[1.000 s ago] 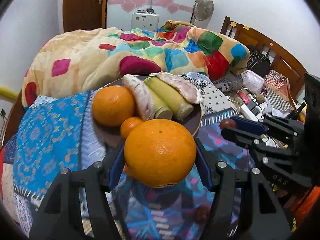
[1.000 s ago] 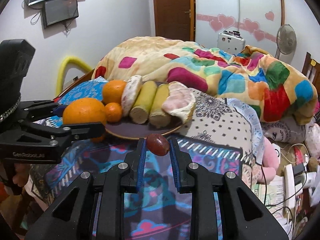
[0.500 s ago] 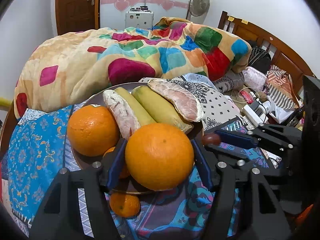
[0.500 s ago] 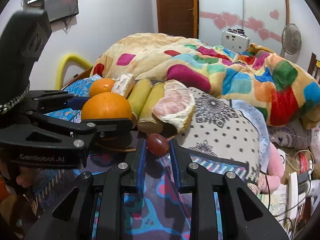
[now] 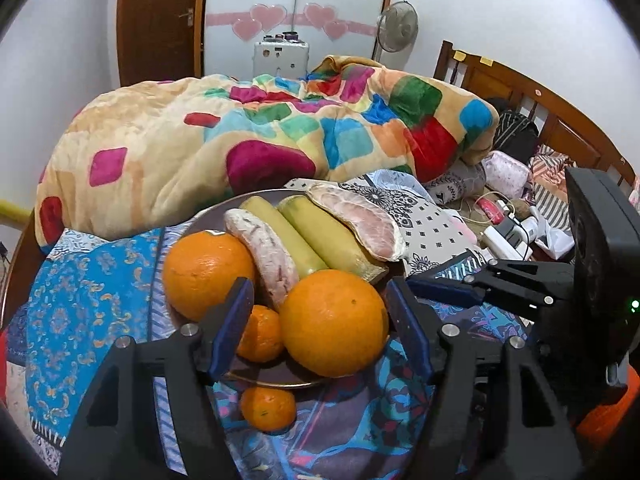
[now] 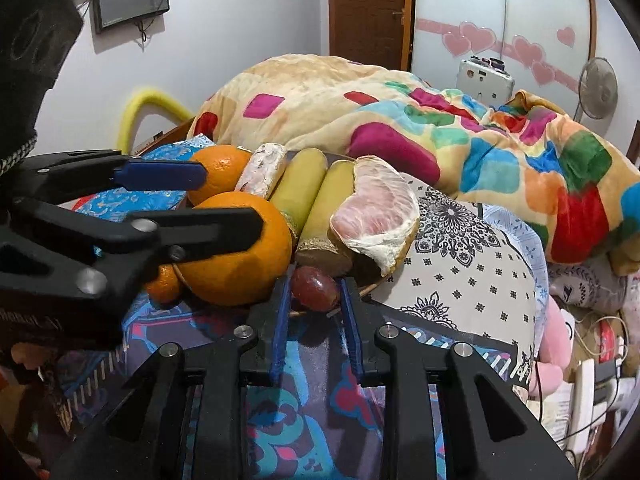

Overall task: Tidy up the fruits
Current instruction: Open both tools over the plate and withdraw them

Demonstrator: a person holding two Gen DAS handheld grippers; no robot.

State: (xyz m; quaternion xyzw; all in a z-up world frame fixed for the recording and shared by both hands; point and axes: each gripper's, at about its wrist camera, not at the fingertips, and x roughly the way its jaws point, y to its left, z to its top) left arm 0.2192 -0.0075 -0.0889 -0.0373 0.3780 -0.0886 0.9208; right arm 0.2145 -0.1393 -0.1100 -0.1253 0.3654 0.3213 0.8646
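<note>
Peering along my left tongs (image 5: 320, 322), I see their blue pads spread wide, the big orange (image 5: 334, 323) sitting between them on the near rim of the dark plate (image 5: 224, 210); a gap shows on the left side, and whether the right pad touches I cannot tell. My right tongs (image 6: 314, 294) are narrow, pinching a reddish grape (image 6: 314, 288) just at the plate's edge; in the left view that grape is hidden behind the fingers. A second orange (image 5: 206, 274), two pale green stalks (image 5: 316, 236) and two peeled pomelo wedges (image 5: 360, 226) fill the plate, and a small tangerine (image 5: 260, 334) is half covered by my left pad. Another tangerine (image 5: 267, 408) lies off the plate on the patterned blue cloth (image 5: 80, 300). Behind, a patchwork quilt (image 5: 260, 140) is heaped on the bed, with a wooden headboard (image 5: 532, 100), door (image 5: 160, 20) and fan (image 5: 398, 22) beyond.
</note>
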